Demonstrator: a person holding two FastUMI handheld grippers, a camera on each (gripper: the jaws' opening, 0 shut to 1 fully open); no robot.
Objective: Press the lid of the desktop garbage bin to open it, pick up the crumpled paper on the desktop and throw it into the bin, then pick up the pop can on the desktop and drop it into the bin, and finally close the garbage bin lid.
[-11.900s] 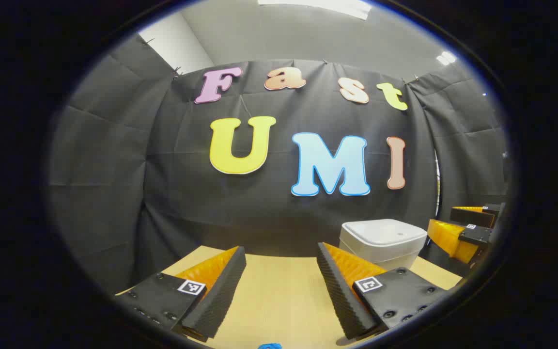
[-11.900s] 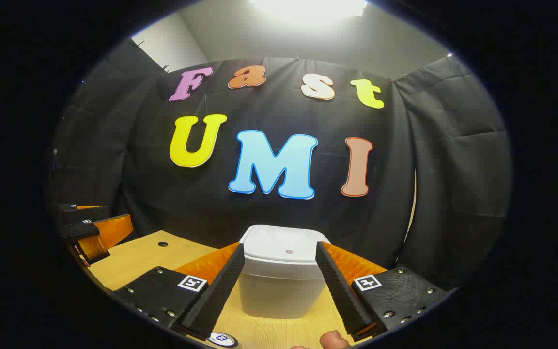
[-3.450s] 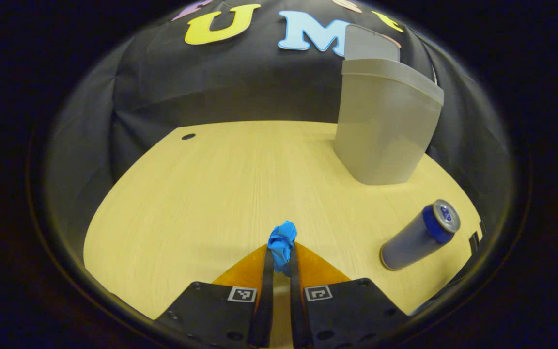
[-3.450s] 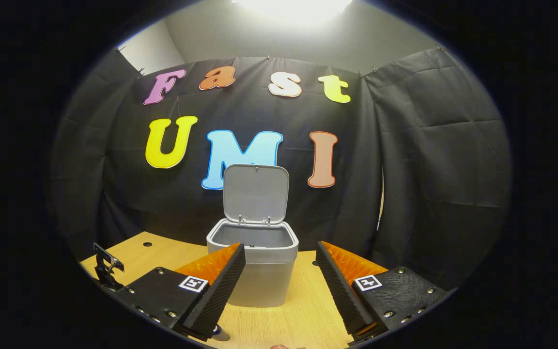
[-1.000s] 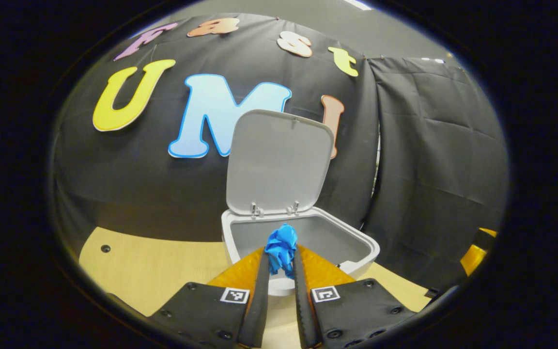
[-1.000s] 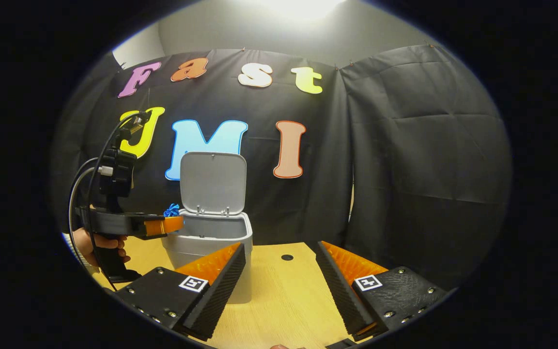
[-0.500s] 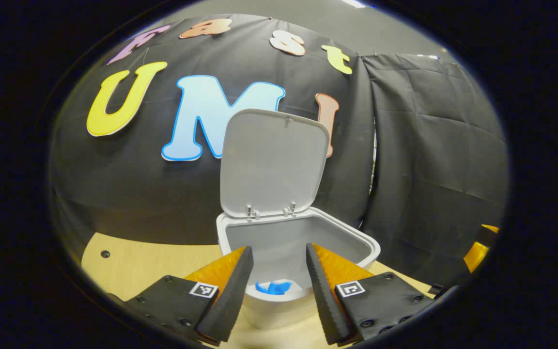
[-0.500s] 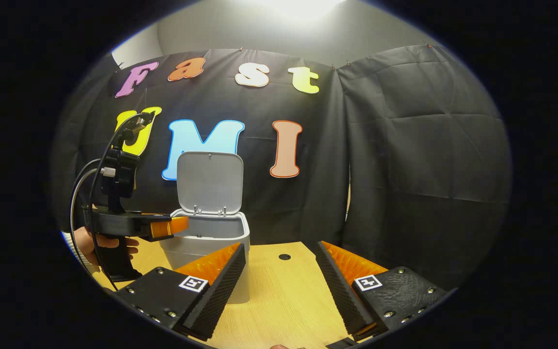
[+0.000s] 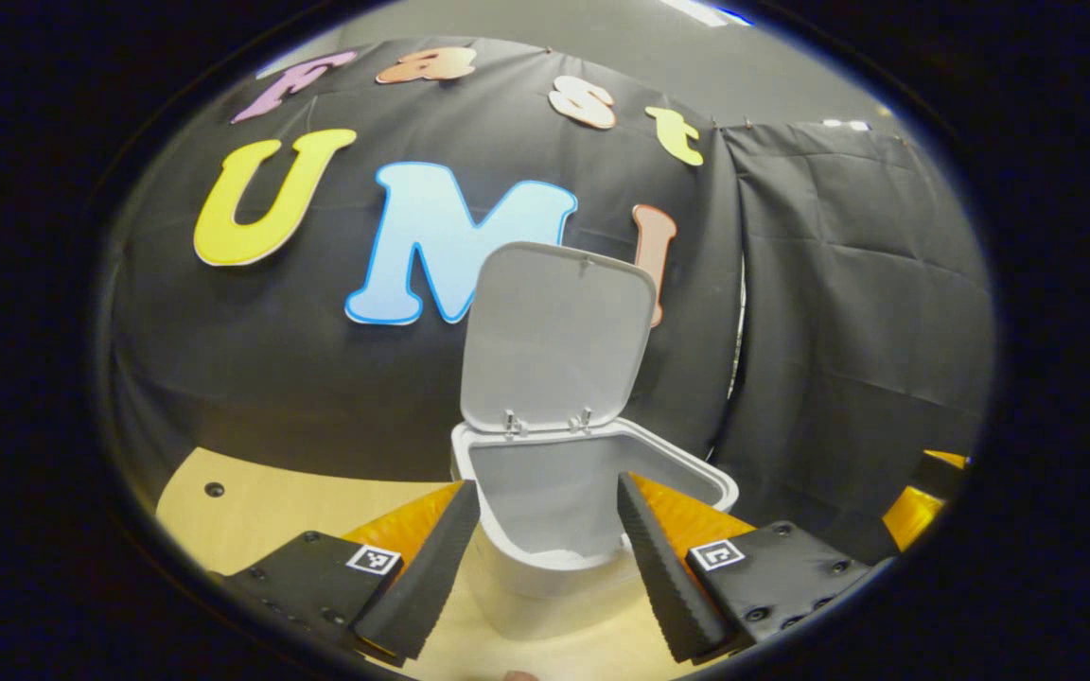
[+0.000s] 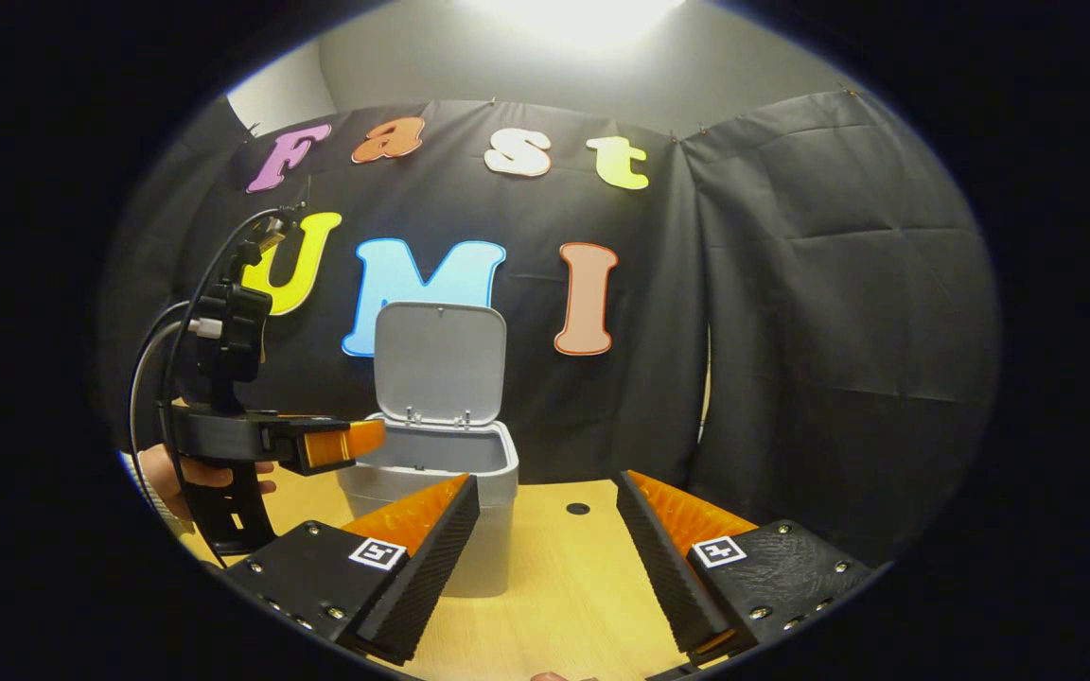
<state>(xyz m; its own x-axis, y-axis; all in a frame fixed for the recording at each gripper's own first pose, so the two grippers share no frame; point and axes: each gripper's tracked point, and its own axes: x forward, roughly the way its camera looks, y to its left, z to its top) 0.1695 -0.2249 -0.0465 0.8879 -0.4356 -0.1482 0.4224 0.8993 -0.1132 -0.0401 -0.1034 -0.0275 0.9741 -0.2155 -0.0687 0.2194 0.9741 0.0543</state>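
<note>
Bin (image 9: 592, 492) sits at the table's (image 10: 573, 586) far side, lid (image 9: 559, 336) upright. My left gripper (image 9: 545, 558) hangs over its near rim, fingers apart, nothing held; right gripper (image 10: 545, 558) waits spread, near side, ready for the can.

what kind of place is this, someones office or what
Probably a recording booth set up for demos, not an office: black cloth walls hang round a bare wooden desk, with just a small bin, lid up, and handheld grippers, like the left gripper.
</note>
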